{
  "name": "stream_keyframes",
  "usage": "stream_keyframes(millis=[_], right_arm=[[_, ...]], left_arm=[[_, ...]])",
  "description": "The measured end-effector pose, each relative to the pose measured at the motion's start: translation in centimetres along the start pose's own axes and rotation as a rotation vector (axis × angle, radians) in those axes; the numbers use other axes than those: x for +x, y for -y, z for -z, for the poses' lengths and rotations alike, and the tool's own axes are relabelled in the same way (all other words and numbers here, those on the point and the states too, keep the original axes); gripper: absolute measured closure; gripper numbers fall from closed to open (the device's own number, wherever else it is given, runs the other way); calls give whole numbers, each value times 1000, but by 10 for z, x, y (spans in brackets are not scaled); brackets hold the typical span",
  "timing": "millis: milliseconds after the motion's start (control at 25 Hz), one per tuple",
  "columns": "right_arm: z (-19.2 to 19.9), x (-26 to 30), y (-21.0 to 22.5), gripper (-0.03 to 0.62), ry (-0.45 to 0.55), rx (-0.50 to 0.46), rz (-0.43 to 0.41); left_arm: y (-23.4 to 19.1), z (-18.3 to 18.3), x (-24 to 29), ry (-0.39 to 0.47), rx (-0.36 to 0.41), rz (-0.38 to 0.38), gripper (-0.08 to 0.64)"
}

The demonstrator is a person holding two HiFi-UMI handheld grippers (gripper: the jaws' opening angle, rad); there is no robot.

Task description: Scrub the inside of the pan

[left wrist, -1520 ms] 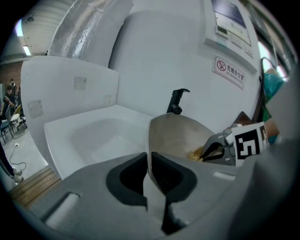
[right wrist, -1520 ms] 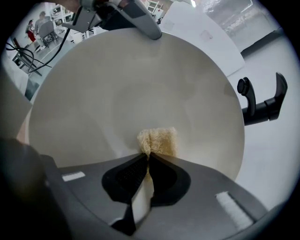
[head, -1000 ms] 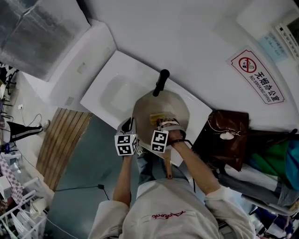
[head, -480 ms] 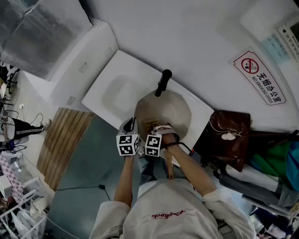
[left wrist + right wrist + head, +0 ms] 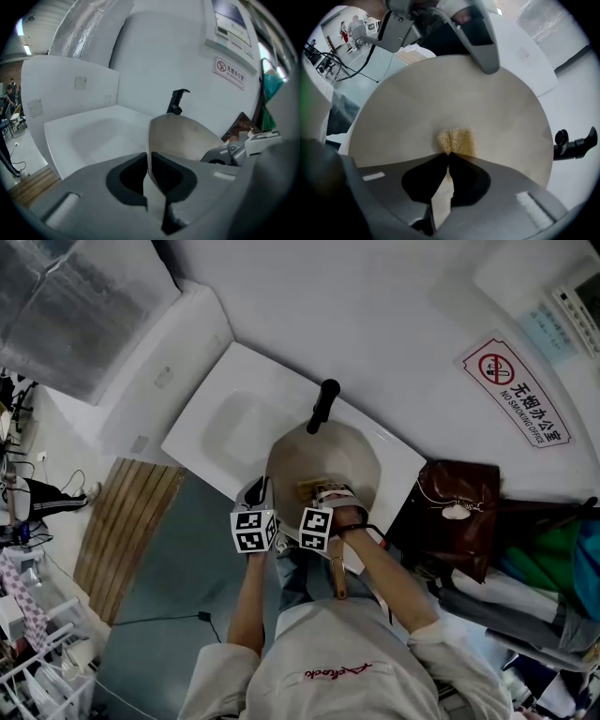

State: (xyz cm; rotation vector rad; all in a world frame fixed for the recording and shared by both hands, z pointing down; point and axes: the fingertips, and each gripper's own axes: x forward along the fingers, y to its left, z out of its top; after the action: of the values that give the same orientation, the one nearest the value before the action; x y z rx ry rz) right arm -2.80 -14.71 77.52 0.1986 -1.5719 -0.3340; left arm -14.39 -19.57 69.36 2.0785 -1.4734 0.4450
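Left gripper (image 5: 149,172) jaws are closed on the near rim of the pan (image 5: 328,454). Right gripper (image 5: 447,161) jaws clamp a sponge (image 5: 457,141), which touches the pan's inside straight ahead. The pan's handle (image 5: 322,406) points away from the person.

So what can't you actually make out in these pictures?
Most of the sponge: right gripper view, only its tip shows past the right gripper.
Near rim of the pan: head view, covered by the marker cubes.
Underside of the pan: every view, hidden by the pan itself.
Small print on the sign: left gripper view, too small.
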Motion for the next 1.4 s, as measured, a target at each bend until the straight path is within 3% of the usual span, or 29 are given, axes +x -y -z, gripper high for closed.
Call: stream_keyframes(millis=[440, 760, 1000, 1400], right_arm=[[67, 3, 4, 568, -115, 32, -11], [75, 1, 6, 568, -128, 32, -5], [45, -11, 6, 568, -68, 31, 13], [-23, -14, -20, 568, 19, -7, -41]], left_arm=[[-1, 0, 0, 0, 7, -5, 529], [0, 0, 0, 2, 4, -9, 529], [0, 0, -1, 3, 2, -12, 531], [0, 0, 0, 3, -2, -10, 531]])
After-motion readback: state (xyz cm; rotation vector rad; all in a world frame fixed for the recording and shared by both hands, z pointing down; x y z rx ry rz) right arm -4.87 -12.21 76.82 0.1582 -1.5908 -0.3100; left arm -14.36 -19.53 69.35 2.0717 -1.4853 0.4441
